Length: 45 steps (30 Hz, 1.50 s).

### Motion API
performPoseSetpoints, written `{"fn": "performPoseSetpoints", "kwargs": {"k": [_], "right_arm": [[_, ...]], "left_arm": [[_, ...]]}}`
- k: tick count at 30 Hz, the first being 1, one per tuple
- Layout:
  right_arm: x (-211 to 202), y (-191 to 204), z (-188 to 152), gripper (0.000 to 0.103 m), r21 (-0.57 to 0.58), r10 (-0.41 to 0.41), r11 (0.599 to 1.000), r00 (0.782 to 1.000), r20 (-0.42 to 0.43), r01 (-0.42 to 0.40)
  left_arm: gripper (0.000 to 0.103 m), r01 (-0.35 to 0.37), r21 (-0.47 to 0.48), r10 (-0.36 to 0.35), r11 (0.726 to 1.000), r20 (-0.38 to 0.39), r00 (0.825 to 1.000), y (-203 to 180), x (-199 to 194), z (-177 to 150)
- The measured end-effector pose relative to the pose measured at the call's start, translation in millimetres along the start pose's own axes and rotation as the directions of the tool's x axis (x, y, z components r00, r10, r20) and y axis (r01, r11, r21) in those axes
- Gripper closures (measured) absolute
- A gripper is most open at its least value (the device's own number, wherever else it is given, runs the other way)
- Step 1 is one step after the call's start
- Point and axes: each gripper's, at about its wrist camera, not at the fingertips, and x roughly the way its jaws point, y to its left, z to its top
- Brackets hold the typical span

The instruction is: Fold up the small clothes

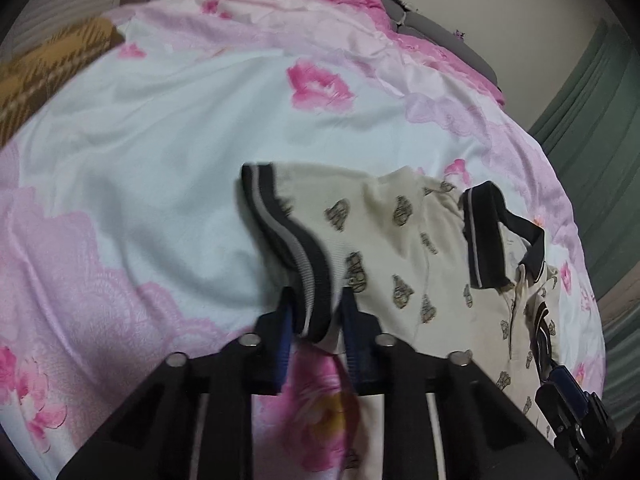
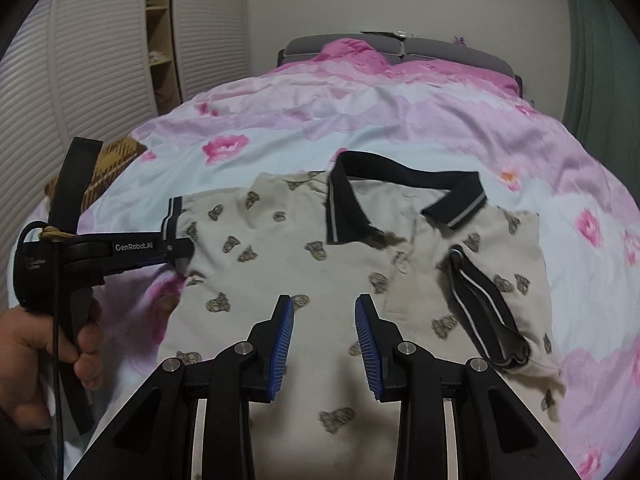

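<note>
A small cream polo shirt [image 2: 320, 280] with brown bear prints and a black striped collar [image 2: 348, 204] lies face up on the bed. My left gripper [image 1: 316, 320] is shut on the black-trimmed cuff of its left sleeve [image 1: 296, 248] and lifts it; the same gripper shows in the right wrist view [image 2: 180, 250]. The right sleeve [image 2: 484, 312] is folded in over the chest. My right gripper [image 2: 325, 338] is open and empty, hovering over the shirt's lower middle; it also shows in the left wrist view [image 1: 568, 404].
The bed has a white and pink floral cover [image 1: 140, 160]. A brown plaid cloth [image 1: 44, 76] lies at its far left. A grey headboard [image 2: 440, 52], a louvred wardrobe [image 2: 80, 80] and a green curtain [image 2: 600, 80] surround the bed.
</note>
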Motion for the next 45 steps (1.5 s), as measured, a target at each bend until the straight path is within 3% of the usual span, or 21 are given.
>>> {"fn": "performPoseSetpoints", "kwargs": {"k": [3, 8, 14, 17, 21, 26, 27, 31, 35, 39, 45], "right_arm": [[-7, -17, -1, 0.07, 0.038, -0.003, 0.999, 1.0, 0.014, 0.002], [-17, -50, -5, 0.07, 0.126, -0.014, 0.992, 0.999, 0.03, 0.01], [-24, -85, -15, 0.07, 0.195, -0.048, 0.98, 0.999, 0.019, 0.043], [-25, -96, -20, 0.07, 0.212, -0.051, 0.976, 0.999, 0.007, 0.048], [-24, -95, -21, 0.07, 0.198, -0.042, 0.979, 0.999, 0.004, 0.04], [-21, -75, -17, 0.07, 0.17, -0.006, 0.985, 1.0, 0.016, 0.003], [-20, -70, -17, 0.07, 0.163, 0.002, 0.987, 1.0, 0.016, -0.005], [-12, -43, -13, 0.07, 0.121, 0.029, 0.992, 0.999, 0.014, -0.031], [-5, -19, -8, 0.07, 0.079, 0.051, 0.996, 0.999, 0.013, -0.052], [0, -5, -7, 0.07, 0.04, 0.052, 0.998, 0.999, 0.01, -0.052], [7, -3, -7, 0.07, 0.044, 0.049, 0.998, 0.999, -0.004, -0.049]], "left_arm": [[0.091, -0.031, 0.073, 0.027, 0.997, 0.047, 0.999, -25, -9, 5], [0.091, -0.05, 0.266, 0.021, 0.963, 0.11, 0.994, -93, -18, 8], [0.091, -0.017, 0.398, 0.004, 0.917, 0.033, 0.999, -156, 18, -11], [0.091, -0.014, 0.427, 0.017, 0.904, -0.002, 1.0, -166, 33, -29], [0.09, -0.015, 0.413, 0.009, 0.91, 0.017, 1.0, -160, 20, -38], [0.058, -0.055, 0.339, 0.025, 0.939, 0.094, 0.995, -117, -19, -20], [0.057, -0.066, 0.319, 0.032, 0.945, 0.11, 0.993, -106, -25, -14], [0.057, -0.101, 0.205, 0.074, 0.974, 0.136, 0.988, -55, -31, 14], [0.058, -0.075, 0.084, 0.066, 0.994, 0.099, 0.993, -14, -18, 32], [0.059, -0.042, 0.055, 0.038, 0.998, 0.077, 0.996, -3, 1, 36], [0.083, -0.012, 0.003, 0.012, 1.0, 0.047, 0.999, 6, 21, 37]]}}
